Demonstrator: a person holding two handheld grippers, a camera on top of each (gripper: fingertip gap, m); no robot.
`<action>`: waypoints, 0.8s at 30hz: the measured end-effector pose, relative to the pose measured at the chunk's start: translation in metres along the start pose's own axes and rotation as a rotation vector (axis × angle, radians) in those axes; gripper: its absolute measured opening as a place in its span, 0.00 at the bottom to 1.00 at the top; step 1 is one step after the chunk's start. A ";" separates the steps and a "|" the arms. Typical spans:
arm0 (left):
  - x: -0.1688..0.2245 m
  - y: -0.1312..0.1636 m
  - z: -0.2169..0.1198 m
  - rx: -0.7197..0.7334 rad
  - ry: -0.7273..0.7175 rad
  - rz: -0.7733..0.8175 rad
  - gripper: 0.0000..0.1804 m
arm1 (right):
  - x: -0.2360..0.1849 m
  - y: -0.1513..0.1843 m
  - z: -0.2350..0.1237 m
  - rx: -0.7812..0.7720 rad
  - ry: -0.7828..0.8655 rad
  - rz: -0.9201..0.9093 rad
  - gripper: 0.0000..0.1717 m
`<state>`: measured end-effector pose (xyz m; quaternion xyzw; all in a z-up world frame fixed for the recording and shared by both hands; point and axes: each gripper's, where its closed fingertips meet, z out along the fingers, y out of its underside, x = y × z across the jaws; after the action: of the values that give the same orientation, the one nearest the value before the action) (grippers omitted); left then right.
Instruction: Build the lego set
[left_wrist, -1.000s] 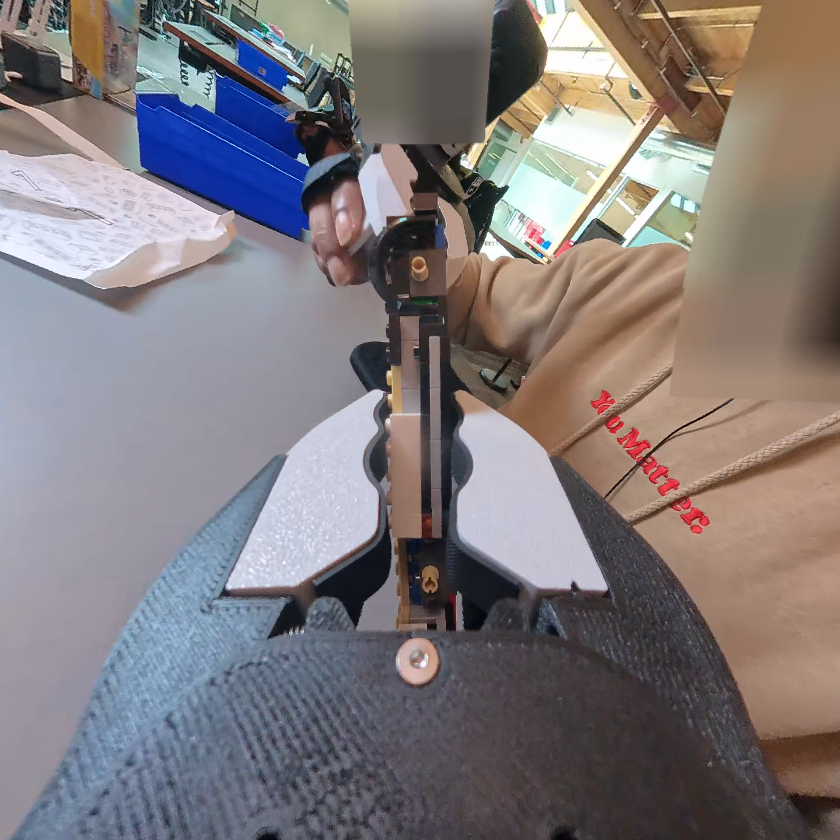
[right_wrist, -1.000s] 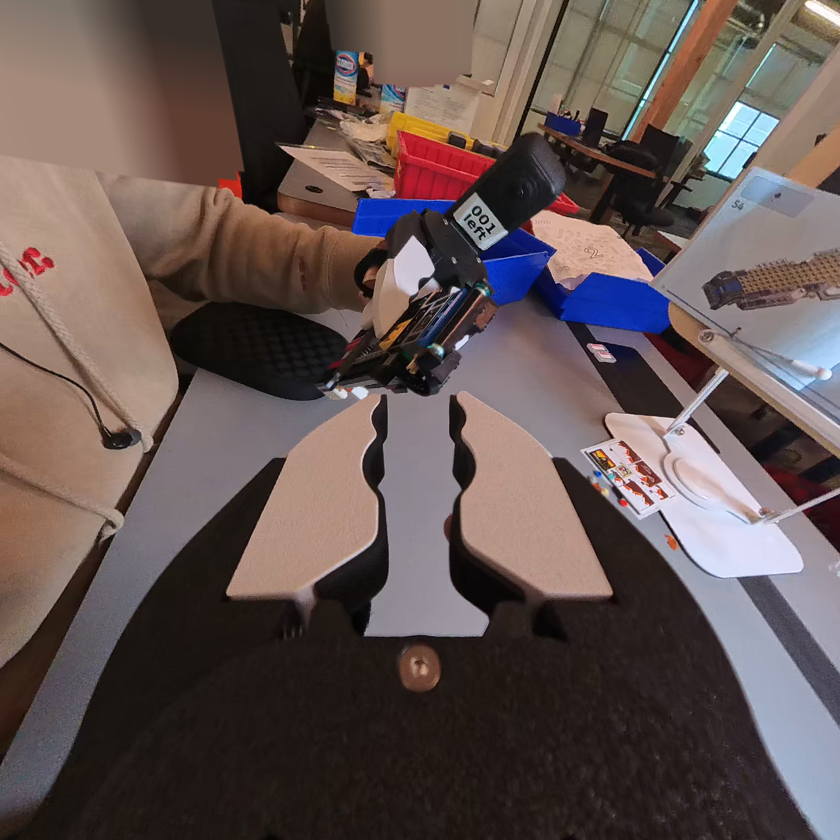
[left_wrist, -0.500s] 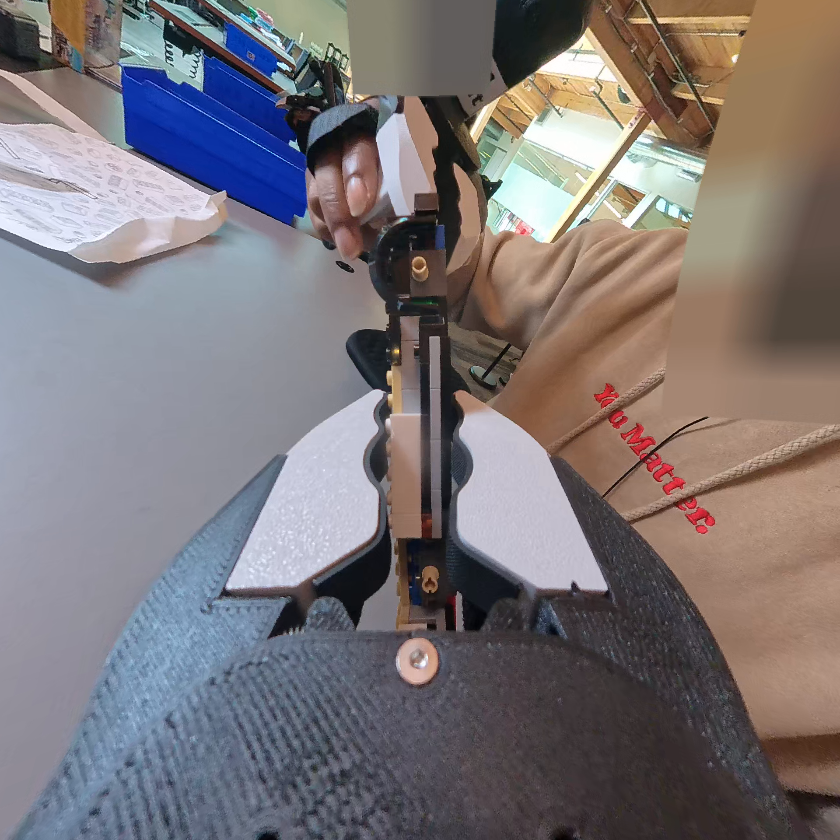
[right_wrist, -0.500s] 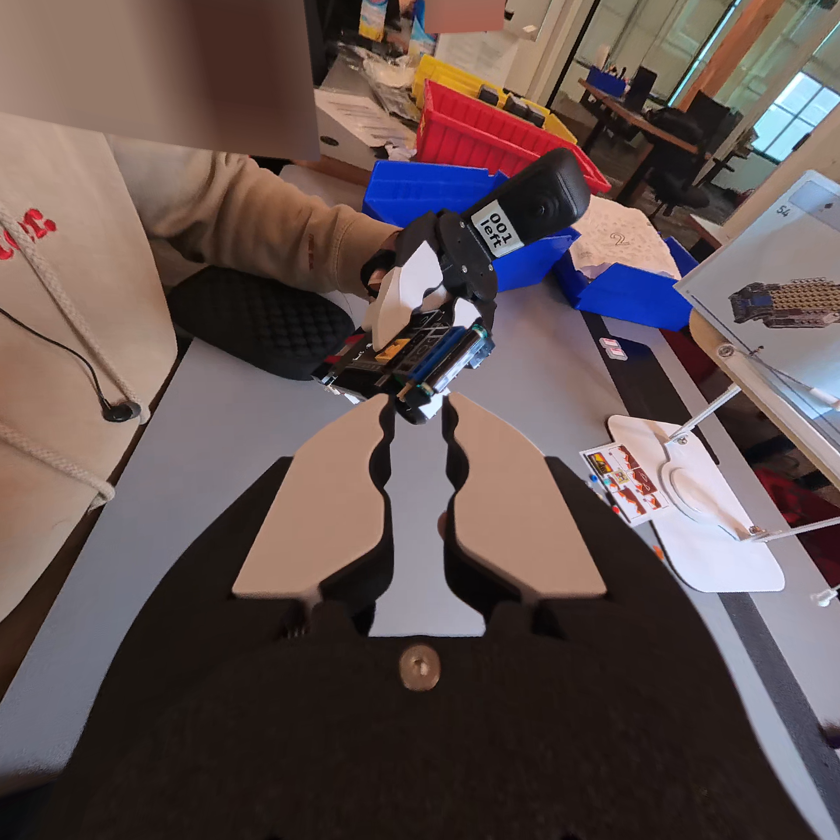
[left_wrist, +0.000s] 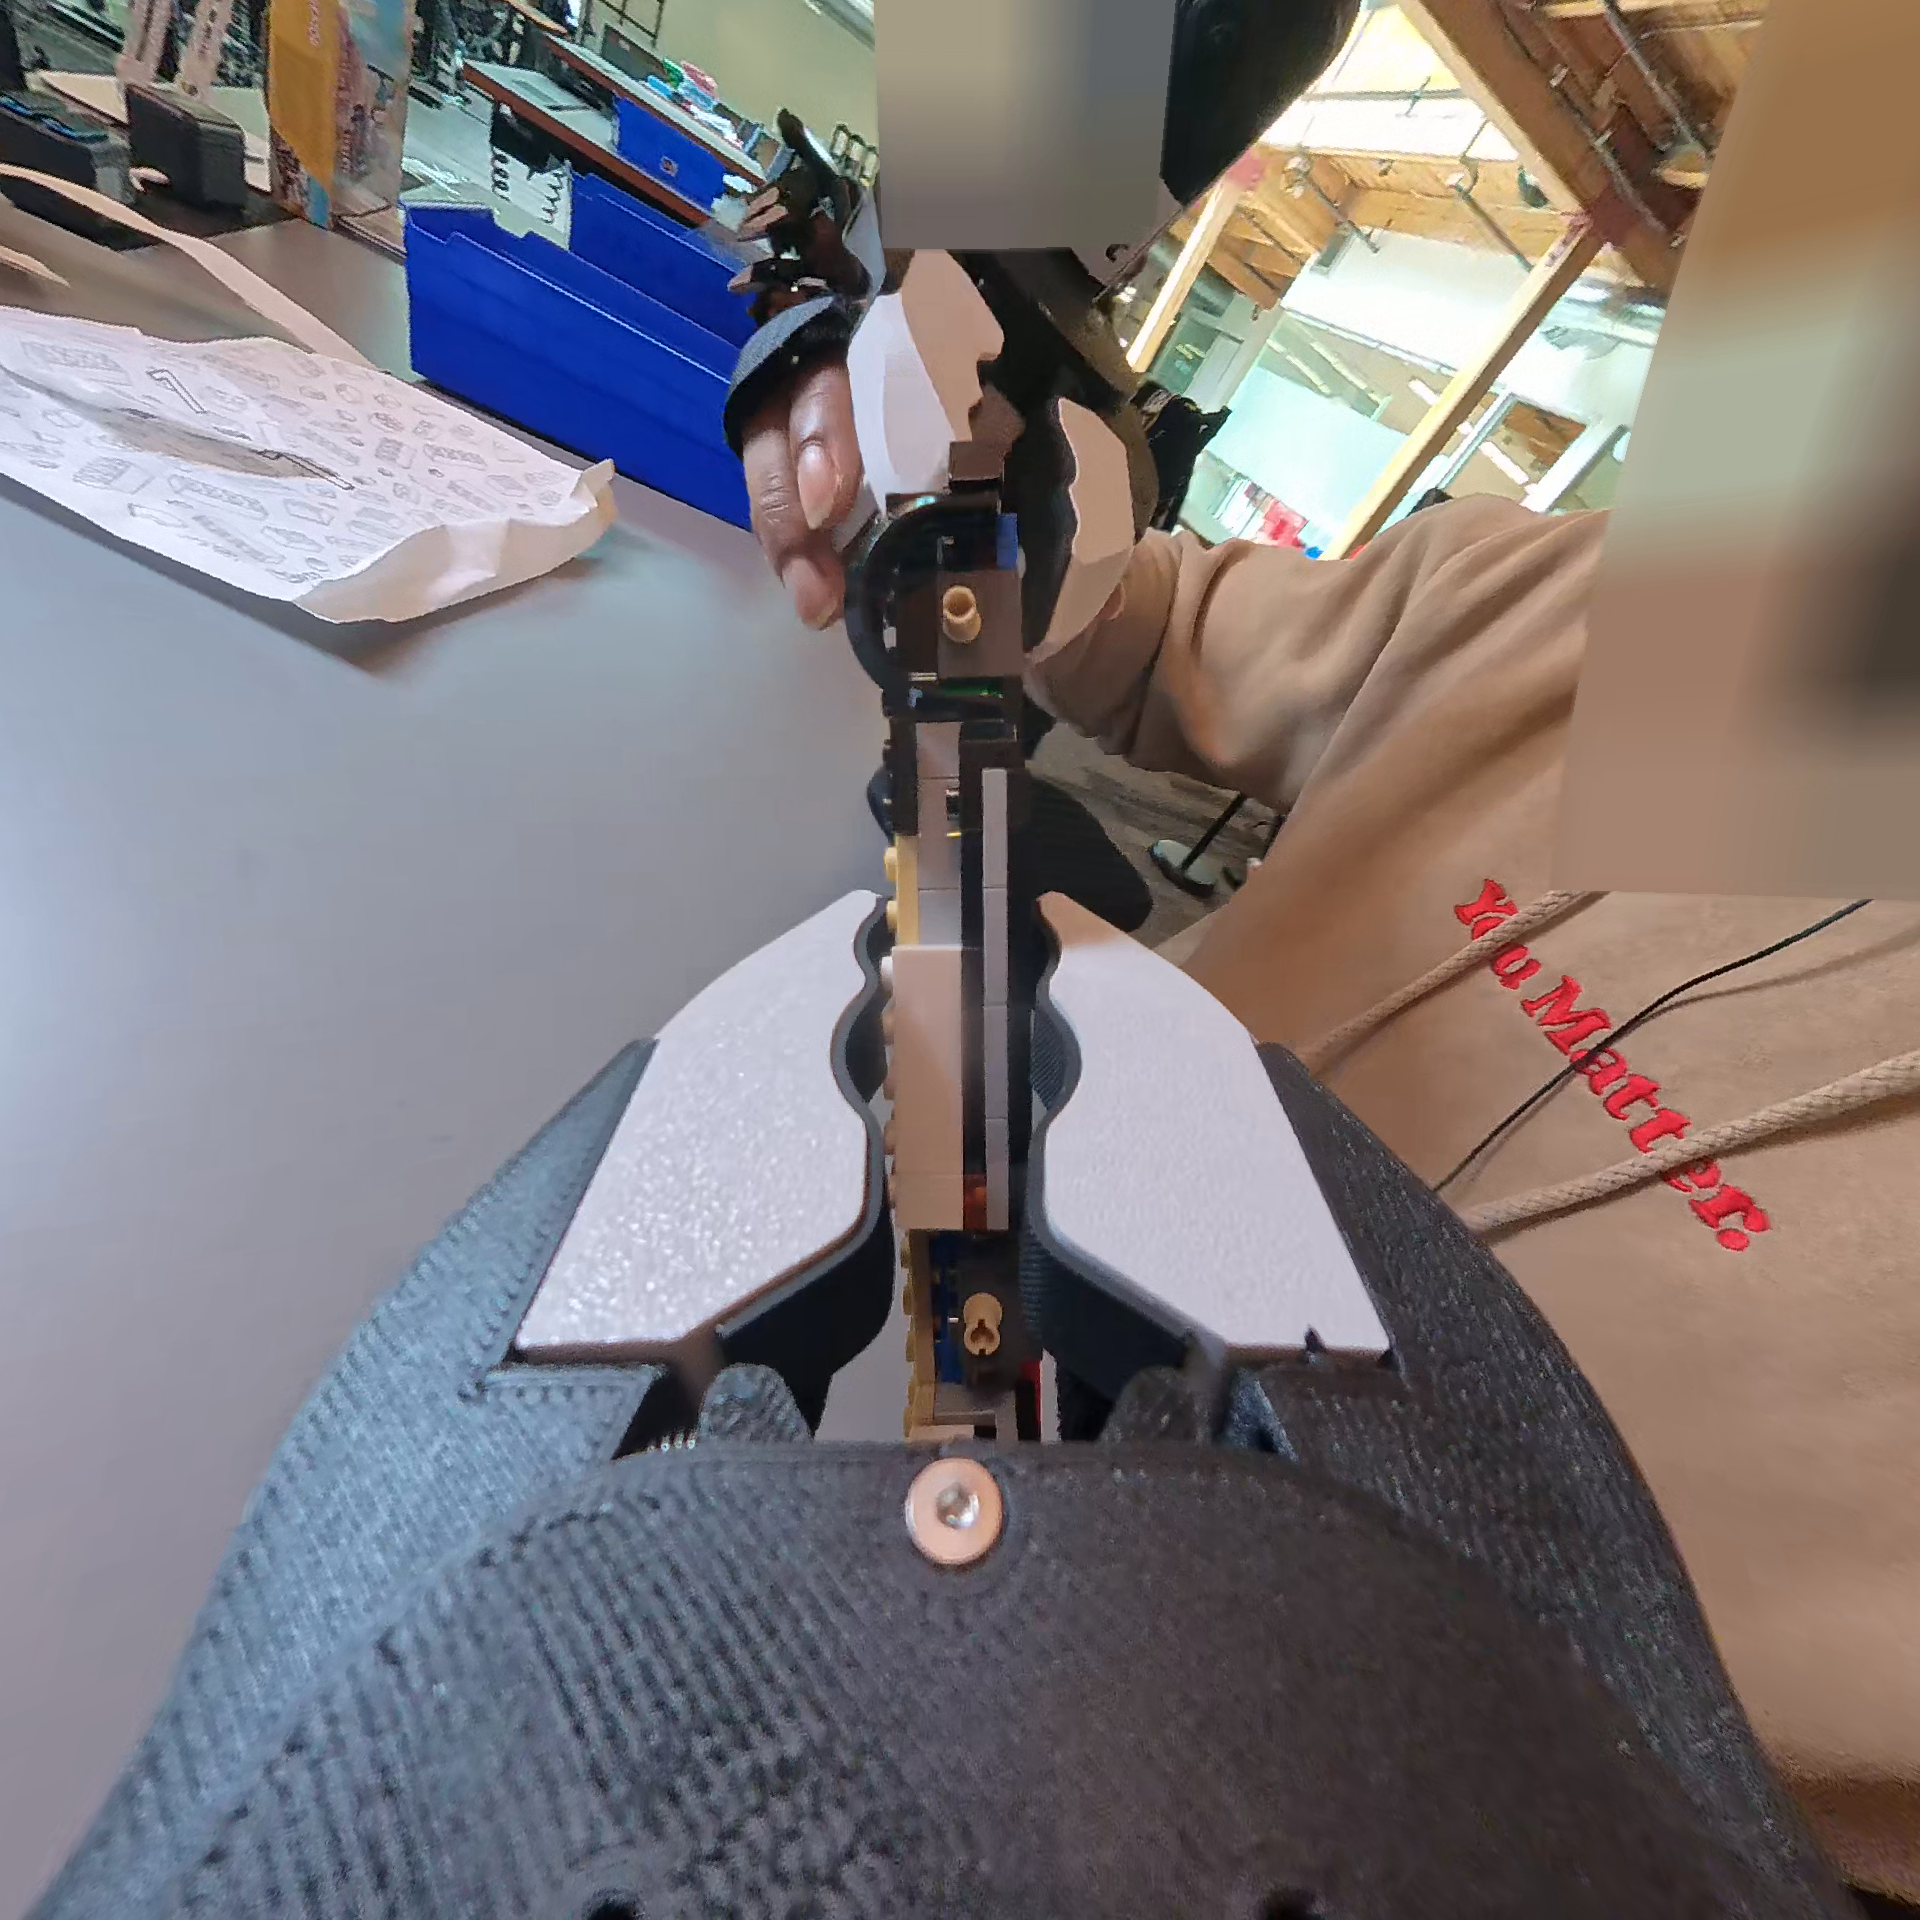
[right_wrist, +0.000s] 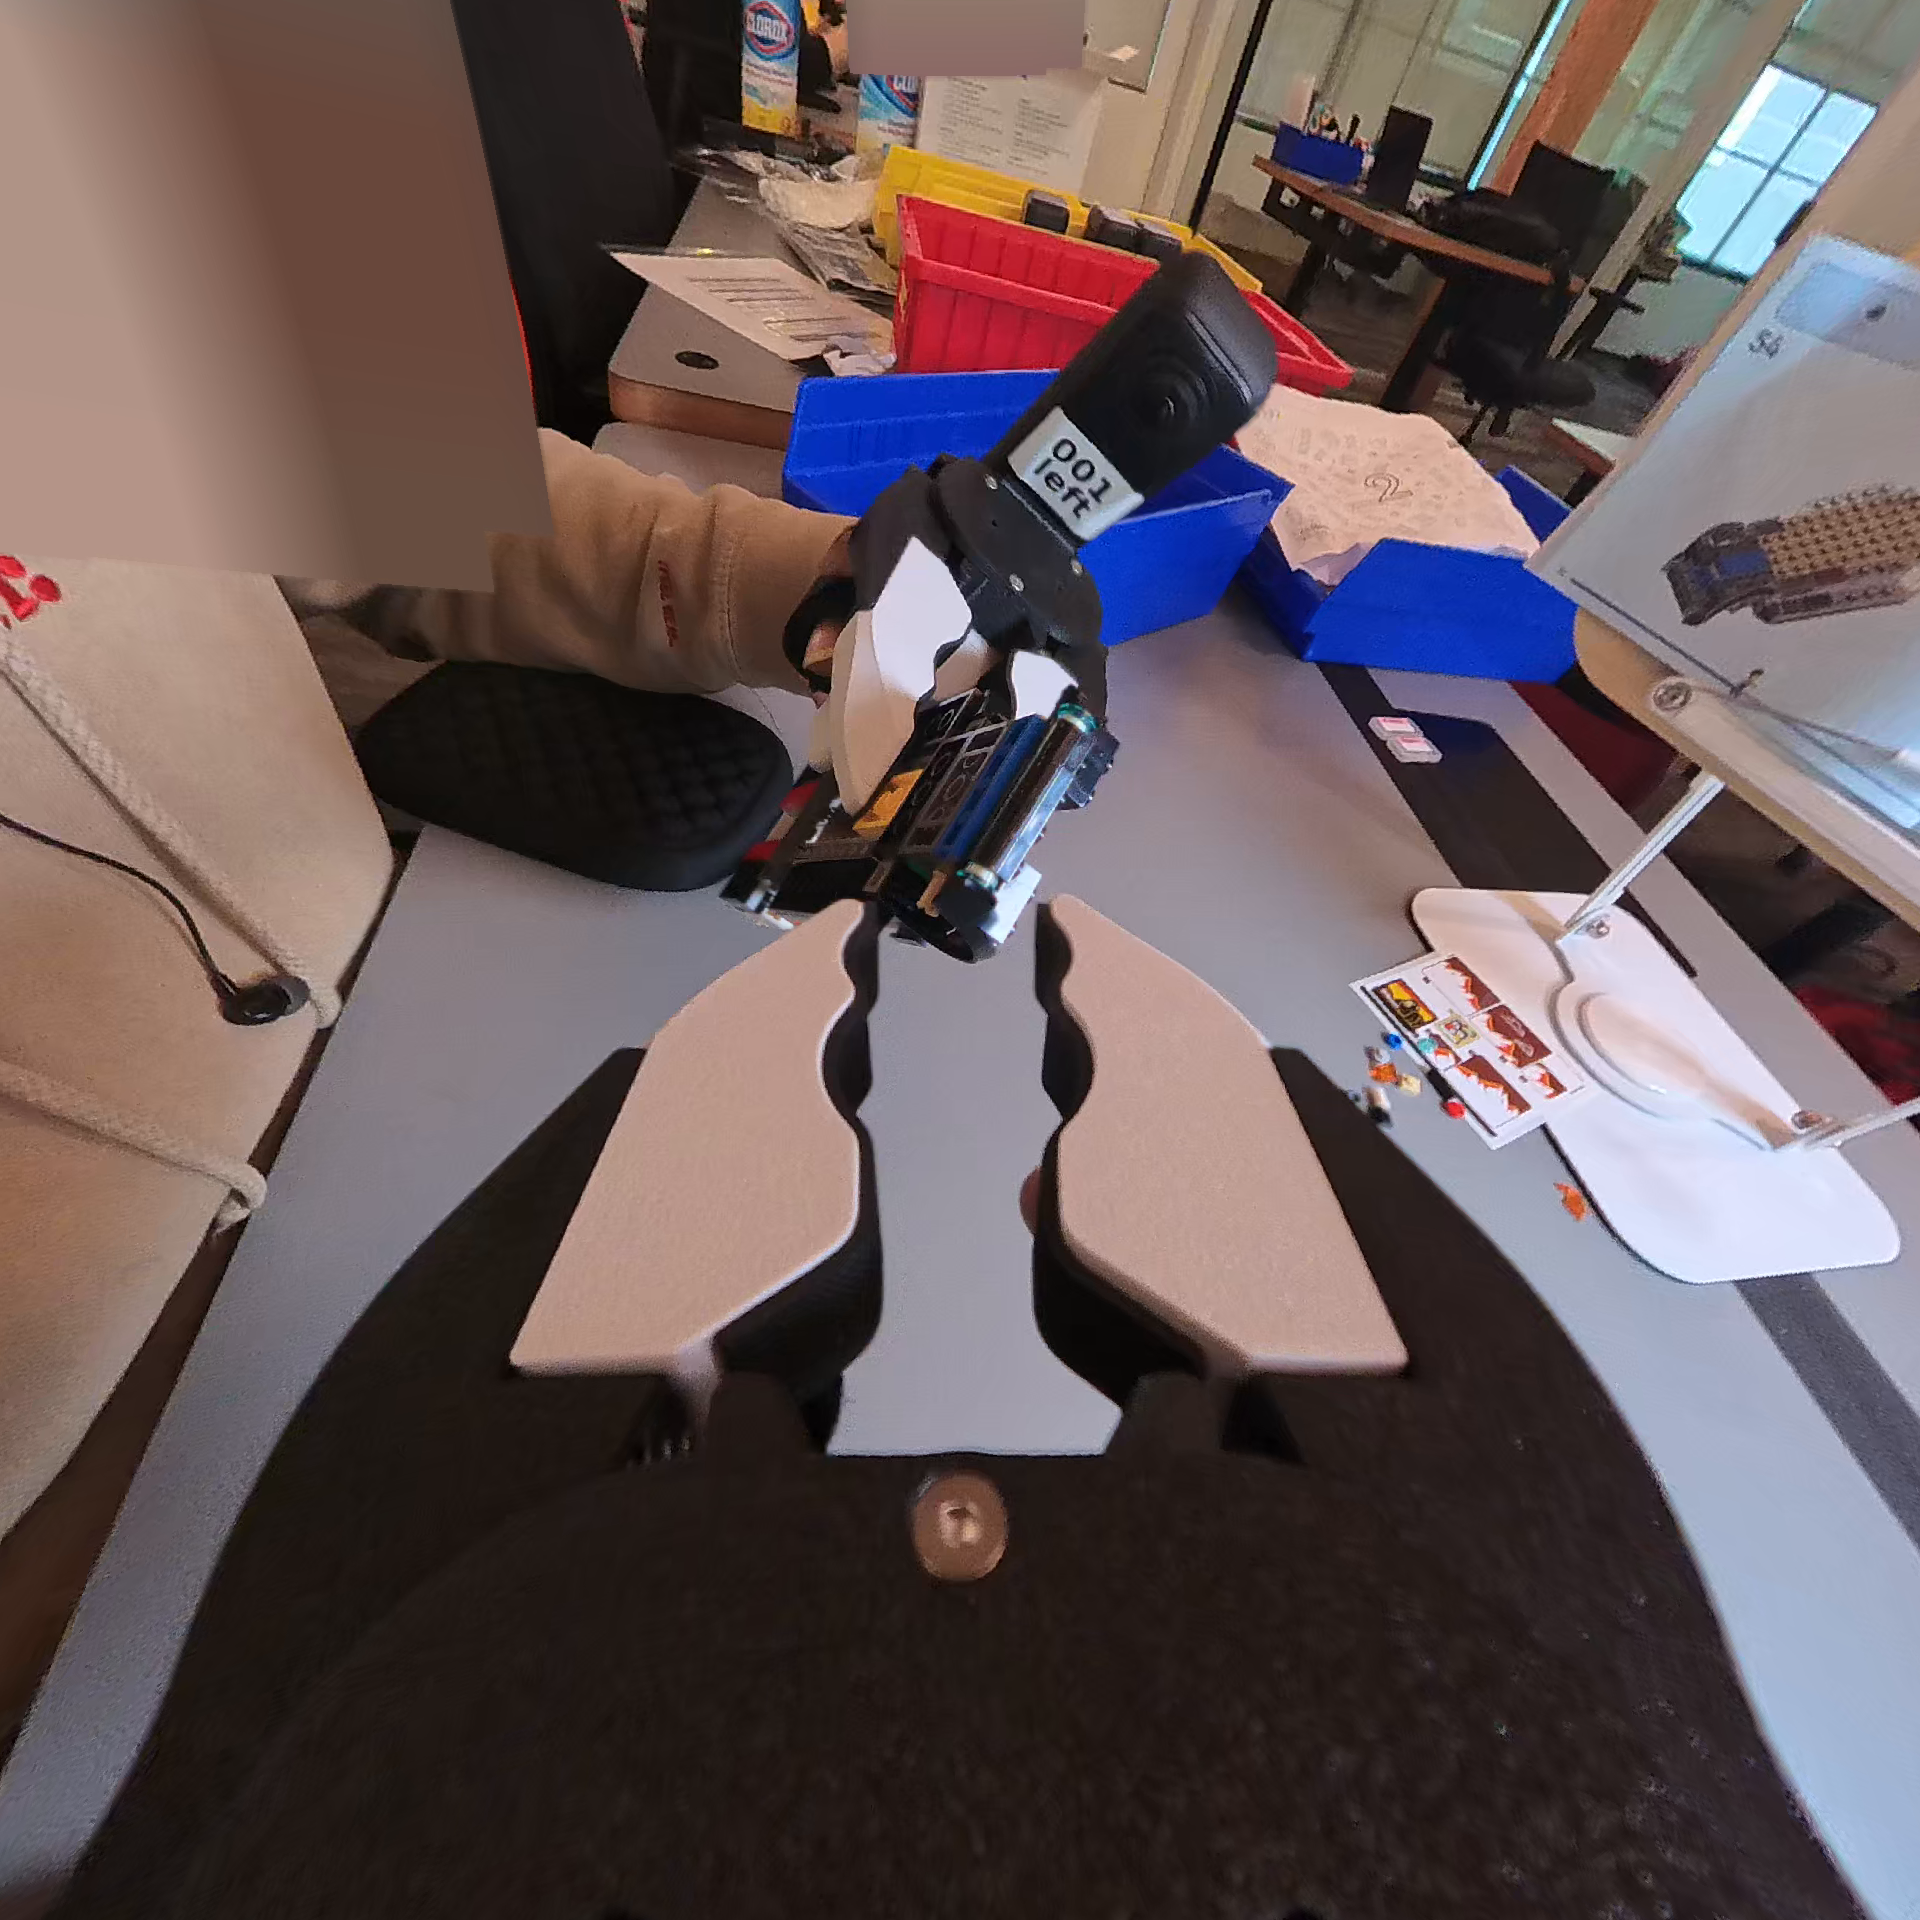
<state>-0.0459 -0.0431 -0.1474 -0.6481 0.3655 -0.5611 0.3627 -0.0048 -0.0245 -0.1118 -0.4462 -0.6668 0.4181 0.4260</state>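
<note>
Right wrist view gives you the widest read: the grey bench (right_wrist: 1195, 727) runs ahead of you, with blue bins (right_wrist: 1143, 520) and a red bin (right_wrist: 997, 291) along its far side, a white stand (right_wrist: 1662, 1195) carrying a picture page on the right, and a black padded rest (right_wrist: 582, 769) on the left near your sleeve. A sticker sheet (right_wrist: 1470, 1044) and a few tiny loose pieces lie just beside the stand's base.

Your left gripper (right_wrist: 935, 665) is clamped on the brick model (right_wrist: 935, 810) and holds it in the air above the bench, tilted, its far end pointing at your right gripper (right_wrist: 951, 925). The right gripper's fingers stand apart with nothing between them but bare bench; the model's dark rounded end sits just at their tips, slightly left of centre, not pressed by either pad.

In the left wrist view the model (left_wrist: 956, 1039) shows edge-on, a thin slab whose long axis runs straight out along the fingers, and both pads (left_wrist: 727, 1143) close against its flat faces. The right gripper (left_wrist: 997, 457) sits at its far end, one white finger on each side of the top, your hand (left_wrist: 800, 488) just behind.

Open room lies to the left over bare bench, as far as a printed paper bag (left_wrist: 260, 457); on the right your torso is close.
</note>
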 end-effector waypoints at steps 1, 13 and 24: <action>-0.002 0.000 0.001 -0.005 -0.027 0.035 0.13 | 0.002 0.003 0.001 0.000 0.002 0.035 0.21; -0.016 -0.014 0.009 0.071 -0.244 0.248 0.13 | 0.011 0.016 -0.006 0.068 0.124 0.066 0.24; -0.020 -0.027 0.003 0.230 -0.177 0.036 0.13 | 0.035 -0.013 -0.008 0.091 0.265 -0.026 0.17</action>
<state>-0.0429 -0.0127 -0.1331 -0.6425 0.2771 -0.5332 0.4754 -0.0085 0.0069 -0.0907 -0.4689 -0.5907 0.3798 0.5357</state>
